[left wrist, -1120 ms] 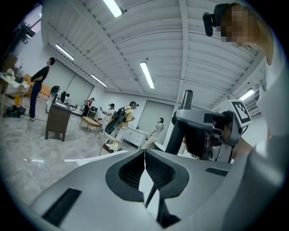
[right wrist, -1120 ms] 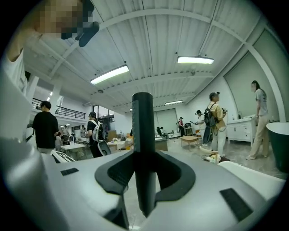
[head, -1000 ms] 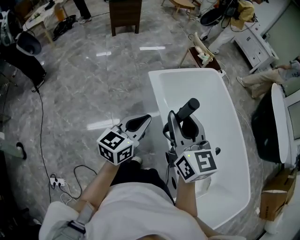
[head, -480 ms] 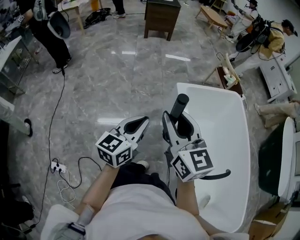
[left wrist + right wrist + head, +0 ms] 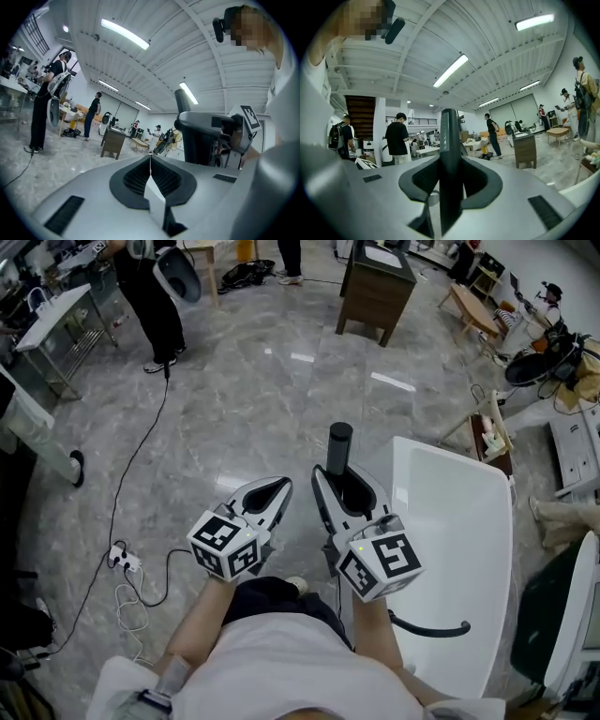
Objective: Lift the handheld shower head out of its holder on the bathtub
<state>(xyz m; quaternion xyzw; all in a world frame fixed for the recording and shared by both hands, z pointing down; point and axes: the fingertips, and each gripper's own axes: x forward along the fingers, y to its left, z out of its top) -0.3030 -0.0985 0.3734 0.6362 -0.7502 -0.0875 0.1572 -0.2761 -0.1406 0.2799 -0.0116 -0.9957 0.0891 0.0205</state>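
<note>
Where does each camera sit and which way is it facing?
Head view: on the person's head, facing steeply down at left gripper, right gripper and bathtub; forearms, shirt show.
Left gripper view: rides the left gripper, looks level along its shut jaws into the room; shirt at right.
Right gripper view: rides the right gripper, level along jaws clamped on the shower head; shirt at left.
Shared: both gripper views show the wooden cabinet.

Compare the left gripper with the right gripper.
The left gripper is shut on nothing; the right gripper is shut on the dark shower head handle. The left hangs over the floor; the right is next to the bathtub rim. Both point forward.
</note>
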